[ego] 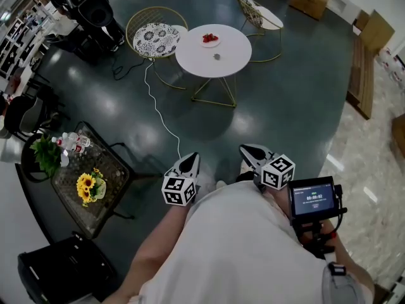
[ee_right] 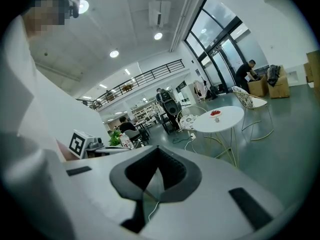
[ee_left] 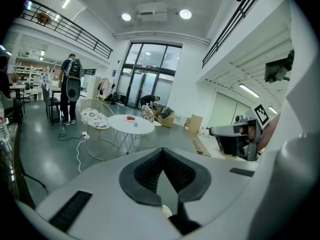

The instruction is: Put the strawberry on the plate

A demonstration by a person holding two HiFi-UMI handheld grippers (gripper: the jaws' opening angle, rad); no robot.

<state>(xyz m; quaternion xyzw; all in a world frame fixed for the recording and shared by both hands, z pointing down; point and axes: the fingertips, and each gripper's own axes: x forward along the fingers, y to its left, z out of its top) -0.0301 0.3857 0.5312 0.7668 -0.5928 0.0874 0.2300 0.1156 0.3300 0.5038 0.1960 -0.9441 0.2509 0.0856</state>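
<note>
Bright, even indoor light. Round ceiling lights (ee_left: 185, 14) glow high above the left gripper (ee_left: 163, 154), and daylight enters through tall glass doors (ee_left: 150, 79) far ahead of its tips. The dark glossy floor (ego: 291, 100) carries pale, soft reflections, with a faint shadow beneath the round table (ego: 213, 50). Both gripper views bulge strongly and fall to black at the corners. The gripper surfaces nearest each lens look soft, perhaps slightly out of focus.

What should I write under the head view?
Shut left gripper and shut right gripper face a distant white table with a plate.
</note>
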